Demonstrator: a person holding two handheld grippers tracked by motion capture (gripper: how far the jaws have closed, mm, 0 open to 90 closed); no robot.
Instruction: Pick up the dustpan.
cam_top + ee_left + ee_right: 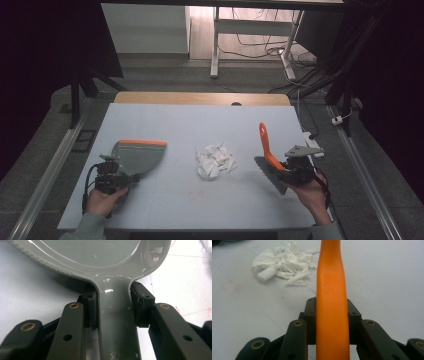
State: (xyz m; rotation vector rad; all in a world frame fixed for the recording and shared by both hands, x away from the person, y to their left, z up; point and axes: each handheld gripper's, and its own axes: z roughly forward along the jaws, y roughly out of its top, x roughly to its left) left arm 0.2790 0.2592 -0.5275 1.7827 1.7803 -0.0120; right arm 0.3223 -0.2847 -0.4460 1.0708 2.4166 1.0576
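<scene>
A grey dustpan (137,156) with an orange front lip lies on the left of the pale blue table (190,125). My left gripper (122,178) is shut on its grey handle (116,322), both pads pressed against it. On the right, my right gripper (285,167) is shut on the orange handle (332,305) of a brush (270,167), whose grey bristles touch the table and whose handle tip points away. A pile of torn white paper scraps (214,161) lies between the two tools, also at upper left in the right gripper view (283,262).
A wooden strip (200,98) runs along the table's far edge. Beyond it stand white desk legs (215,45) and tangled cables on the floor. A white power strip (312,144) lies off the table's right edge. Bare table surface lies in front of the paper pile.
</scene>
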